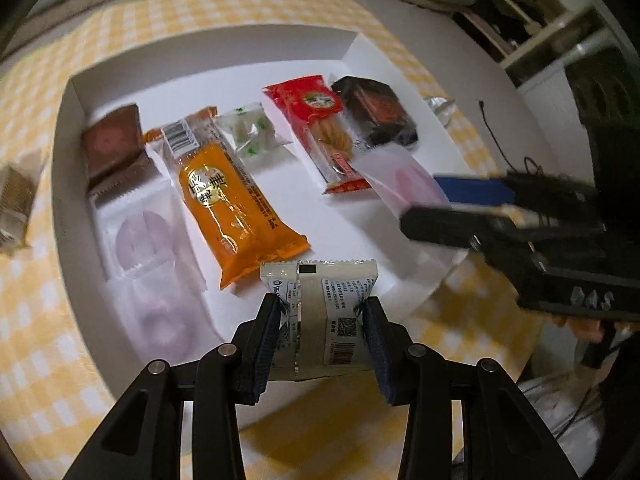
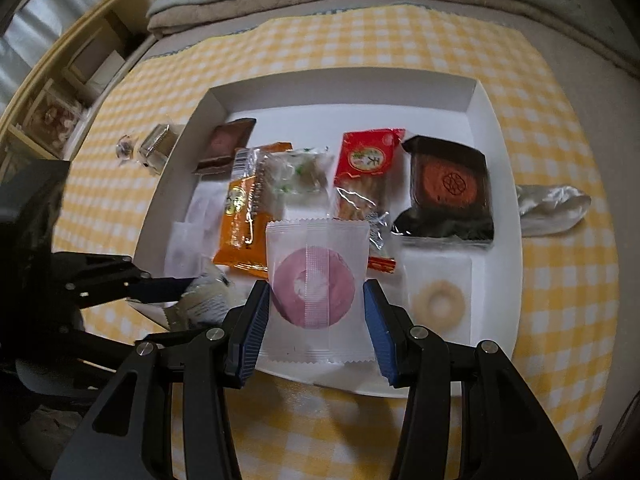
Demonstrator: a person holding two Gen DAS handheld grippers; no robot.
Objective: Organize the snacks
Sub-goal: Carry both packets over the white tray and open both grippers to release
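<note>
Over the near edge of the white tray (image 2: 502,160), the left gripper (image 1: 322,322) clamps a cream packet (image 1: 320,320); the right gripper (image 2: 316,312) clamps a pink-ring packet (image 2: 316,280) just right of it.

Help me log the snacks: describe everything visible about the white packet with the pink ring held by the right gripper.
The translucent white packet with the pink ring-shaped snack is a flat frosted plastic pouch with zigzag-cut ends and a ribbed centre seam. The right gripper clamps its side edges between blue pads. It is over the near part of the white cardboard tray, in front of the orange and red packets; whether it touches the tray is unclear.
</note>
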